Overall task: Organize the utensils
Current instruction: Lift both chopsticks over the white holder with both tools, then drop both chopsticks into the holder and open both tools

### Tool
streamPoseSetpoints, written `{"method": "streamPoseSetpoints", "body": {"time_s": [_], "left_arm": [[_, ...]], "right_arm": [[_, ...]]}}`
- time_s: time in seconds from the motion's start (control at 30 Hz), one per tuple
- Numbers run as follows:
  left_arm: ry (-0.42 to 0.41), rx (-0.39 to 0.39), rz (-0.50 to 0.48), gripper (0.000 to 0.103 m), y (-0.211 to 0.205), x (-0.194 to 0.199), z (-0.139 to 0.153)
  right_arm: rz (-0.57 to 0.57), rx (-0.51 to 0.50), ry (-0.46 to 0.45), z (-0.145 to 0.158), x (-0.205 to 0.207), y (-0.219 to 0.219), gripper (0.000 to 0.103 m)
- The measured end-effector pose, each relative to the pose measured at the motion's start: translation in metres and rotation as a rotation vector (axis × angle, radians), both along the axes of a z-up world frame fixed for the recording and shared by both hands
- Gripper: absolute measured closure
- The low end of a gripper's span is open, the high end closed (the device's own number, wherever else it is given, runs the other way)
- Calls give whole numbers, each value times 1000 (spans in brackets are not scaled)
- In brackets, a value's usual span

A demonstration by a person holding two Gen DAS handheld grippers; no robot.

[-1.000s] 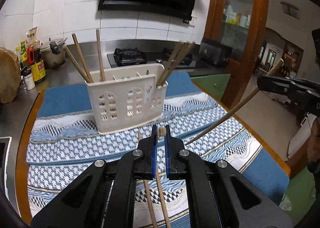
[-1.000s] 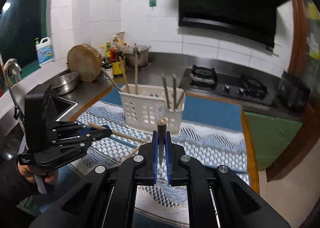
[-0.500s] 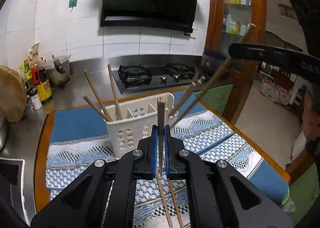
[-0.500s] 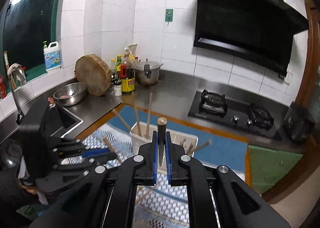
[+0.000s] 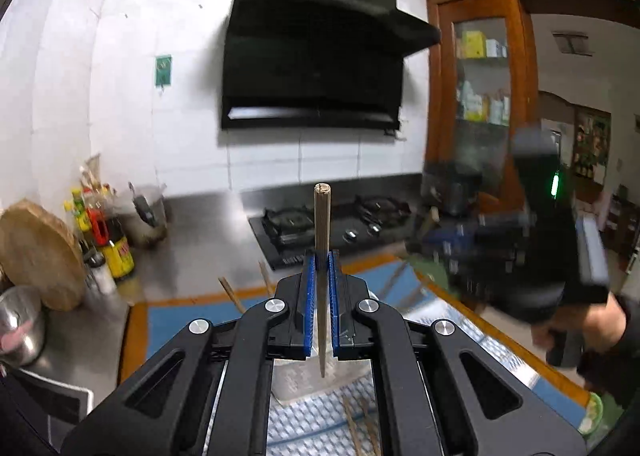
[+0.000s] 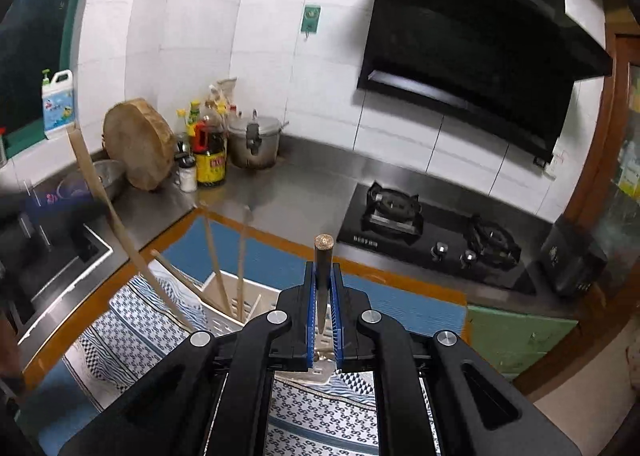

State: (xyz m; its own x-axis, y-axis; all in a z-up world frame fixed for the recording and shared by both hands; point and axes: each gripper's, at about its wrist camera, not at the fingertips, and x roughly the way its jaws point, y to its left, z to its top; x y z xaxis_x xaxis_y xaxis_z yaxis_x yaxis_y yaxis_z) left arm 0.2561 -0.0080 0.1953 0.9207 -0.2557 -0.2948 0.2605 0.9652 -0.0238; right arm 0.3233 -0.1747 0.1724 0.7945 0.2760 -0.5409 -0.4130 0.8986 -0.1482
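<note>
Both are up off the desk now compared to a second ago: left hand-held gripper (image 5: pixel 321 288) clamped on a chopstick (image 5: pixel 322 240), right hand-held gripper (image 6: pixel 323 296) clamped on another chopstick (image 6: pixel 322 272). The white holder (image 6: pixel 224 308) sits below, so dropping in looks next.

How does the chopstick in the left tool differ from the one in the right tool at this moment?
The left tool's chopstick looks pale tan, while the right tool's chopstick looks much darker, nearly black along its shaft. The left one also shows more length above and below its blue pads than the right one does.

Shared: each stands upright in its own wrist view, blunt end up, pointed end down, clamped in a shut tool, left tool and right tool alike.
</note>
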Motion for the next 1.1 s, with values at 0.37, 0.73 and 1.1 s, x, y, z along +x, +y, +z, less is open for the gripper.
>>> {"method": "streamPoseSetpoints", "body": {"time_s": [0.37, 0.73, 1.1], "left_arm": [[-3, -16, 102, 98, 12, 53, -8], [112, -23, 92, 97, 17, 83, -49], [74, -28, 92, 94, 22, 54, -38]], "right_arm": [[-10, -27, 79, -41, 29, -4, 96], [-11, -10, 92, -49, 33, -9, 95], [-20, 27, 34, -30, -7, -24, 67]]}}
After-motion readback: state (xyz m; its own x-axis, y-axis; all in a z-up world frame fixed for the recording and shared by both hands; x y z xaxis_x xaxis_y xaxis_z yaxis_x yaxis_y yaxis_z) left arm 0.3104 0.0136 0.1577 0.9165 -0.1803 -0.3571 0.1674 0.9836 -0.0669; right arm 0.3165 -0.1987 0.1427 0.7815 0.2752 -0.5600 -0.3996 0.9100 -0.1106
